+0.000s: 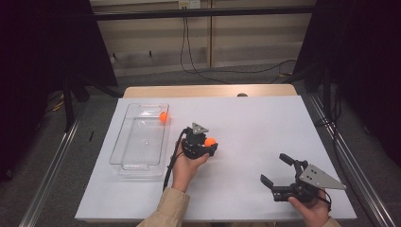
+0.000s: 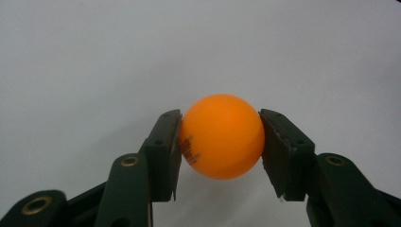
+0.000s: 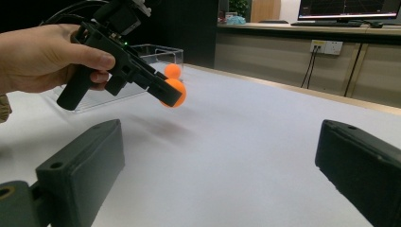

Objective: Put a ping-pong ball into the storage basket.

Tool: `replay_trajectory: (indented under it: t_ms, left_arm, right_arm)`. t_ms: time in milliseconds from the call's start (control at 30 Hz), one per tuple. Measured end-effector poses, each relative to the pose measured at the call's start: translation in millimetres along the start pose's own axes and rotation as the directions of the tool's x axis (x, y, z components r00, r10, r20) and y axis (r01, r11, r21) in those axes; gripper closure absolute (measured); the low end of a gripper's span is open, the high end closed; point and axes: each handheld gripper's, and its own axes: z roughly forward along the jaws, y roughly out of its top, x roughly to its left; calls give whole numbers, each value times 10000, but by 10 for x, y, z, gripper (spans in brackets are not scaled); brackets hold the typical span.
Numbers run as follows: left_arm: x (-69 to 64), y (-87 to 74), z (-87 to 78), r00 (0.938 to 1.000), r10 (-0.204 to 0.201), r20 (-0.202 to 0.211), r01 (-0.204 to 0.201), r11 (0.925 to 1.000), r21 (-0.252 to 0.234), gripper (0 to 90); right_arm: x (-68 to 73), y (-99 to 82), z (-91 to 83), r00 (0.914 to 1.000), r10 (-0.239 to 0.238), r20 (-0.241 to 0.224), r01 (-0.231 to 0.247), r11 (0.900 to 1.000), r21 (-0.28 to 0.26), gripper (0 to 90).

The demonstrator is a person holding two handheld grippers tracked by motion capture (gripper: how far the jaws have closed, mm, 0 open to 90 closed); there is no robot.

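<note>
An orange ball (image 2: pixel 221 137) is clamped between the black jaws of my left gripper (image 2: pixel 220 146), which is shut on it and held above the white table. From above, that gripper (image 1: pixel 207 143) and its ball (image 1: pixel 210 141) sit near the table's middle, just right of a clear plastic tray (image 1: pixel 124 147). A second orange ball (image 1: pixel 163 117) lies in the tray's far right corner. My right gripper (image 1: pixel 274 169) rests near the front right of the table, jaws wide open with nothing between them. Its own view shows the left gripper (image 3: pixel 165 94) holding the ball (image 3: pixel 176 92) off the surface.
White paper (image 1: pixel 265 123) covers the table. A wooden edge (image 1: pixel 208 91) runs along the far side. Dark curtains and metal rails flank both sides, and cables (image 1: pixel 189 52) trail on the floor beyond.
</note>
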Motion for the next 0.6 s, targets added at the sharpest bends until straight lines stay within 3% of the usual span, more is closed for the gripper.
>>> replay_trajectory:
  t_ms: [33,167,600]
  left_arm:
    - [16,-3,-14,9998,185,-117,-185,9998,40,512]
    - [19,-25,-46,10000,-17,-85,17,10000,-6,511]
    - [63,-67,-152,10000,66,-59,-65,9999,90,512]
  right_arm:
    - [1,0,1,10000,9,-1,-9,10000,4,15]
    - [0,0,0,10000,-4,20,4,10000,0,15]
    - [10,-9,-5,9999,-144,46,144,9999,80,16]
